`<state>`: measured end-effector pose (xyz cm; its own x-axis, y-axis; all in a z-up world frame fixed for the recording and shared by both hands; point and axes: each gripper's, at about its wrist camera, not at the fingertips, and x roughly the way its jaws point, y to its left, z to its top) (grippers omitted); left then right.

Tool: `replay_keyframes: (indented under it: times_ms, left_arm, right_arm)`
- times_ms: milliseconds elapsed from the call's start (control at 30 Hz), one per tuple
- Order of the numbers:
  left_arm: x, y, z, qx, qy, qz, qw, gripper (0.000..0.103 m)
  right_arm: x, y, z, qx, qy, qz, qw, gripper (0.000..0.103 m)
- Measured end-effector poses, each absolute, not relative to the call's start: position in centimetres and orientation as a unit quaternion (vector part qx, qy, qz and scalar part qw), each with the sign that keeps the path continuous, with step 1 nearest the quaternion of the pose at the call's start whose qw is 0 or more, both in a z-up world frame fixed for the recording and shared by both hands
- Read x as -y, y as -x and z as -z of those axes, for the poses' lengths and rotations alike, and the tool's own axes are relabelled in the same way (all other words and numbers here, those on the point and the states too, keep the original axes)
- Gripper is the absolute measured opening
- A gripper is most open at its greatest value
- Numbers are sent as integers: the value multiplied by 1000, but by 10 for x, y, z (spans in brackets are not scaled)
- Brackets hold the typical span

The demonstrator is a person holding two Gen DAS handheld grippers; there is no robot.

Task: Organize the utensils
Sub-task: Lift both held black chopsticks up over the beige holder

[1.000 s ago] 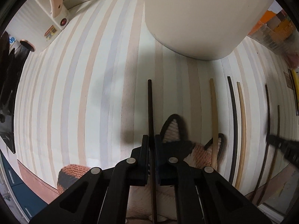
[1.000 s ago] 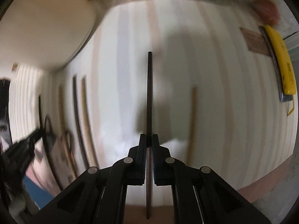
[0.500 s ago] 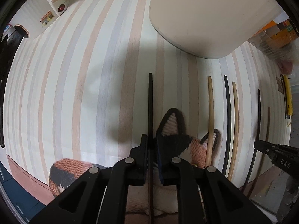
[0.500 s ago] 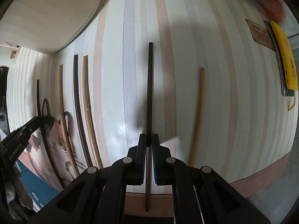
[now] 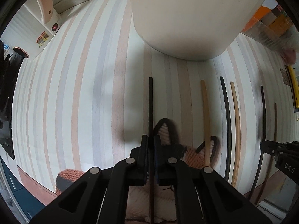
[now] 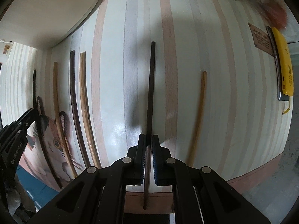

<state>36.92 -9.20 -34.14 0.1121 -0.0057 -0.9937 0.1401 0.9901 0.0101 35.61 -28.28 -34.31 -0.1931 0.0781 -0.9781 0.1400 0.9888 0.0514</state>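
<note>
The left gripper [image 5: 151,145] is clamped on a black chopstick [image 5: 150,100], its two fingers pressed against the stick from either side, and the stick runs forward from the jaws over a striped tablecloth [image 5: 74,97] toward a large cream tub [image 5: 183,18] that stands at the far side. Just under and to the right of this gripper lies a knitted cat mat [image 5: 192,153], orange, black and pink, with its ears pointing away from the camera. To the right of the mat several more chopsticks lie side by side on the cloth: a tan chopstick [image 5: 205,119] that crosses the mat's right ear, then a dark chopstick [image 5: 226,123], then a pale chopstick [image 5: 237,127] close beside it. The right gripper [image 6: 147,141] is closed on a brown chopstick [image 6: 151,85], which sticks out well ahead of the fingers and also behind them, held above the cloth with its shadow beside it. To its right another light chopstick [image 6: 200,108] lies on the cloth, apart from the rest. At the right edge of the cloth lie a yellow case [image 6: 285,65] and a brown card [image 6: 261,37]. In the left view a white appliance [image 5: 35,35] stands at the far left corner, and the right gripper shows at the right edge.
</note>
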Motion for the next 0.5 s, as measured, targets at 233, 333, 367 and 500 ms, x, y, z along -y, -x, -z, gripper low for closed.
replay_keyframes:
  times_ms: [233, 333, 367, 500]
  left_arm:
    - [94, -363, 338, -660, -59, 42, 748, 3]
    - [96, -357, 328, -651, -68, 43, 755, 3]
    - [96, -355, 326, -650, -72, 46, 755, 3]
    - [95, -346, 312, -641, -75, 50, 762, 3]
  right_arm:
    - [255, -351, 334, -750, -51, 46, 657, 6]
    - [257, -347, 327, -739, -74, 48, 668, 6]
    - [257, -345, 323, -733, -78, 47, 674, 6]
    - [250, -343, 300, -708, -81, 35, 701, 6]
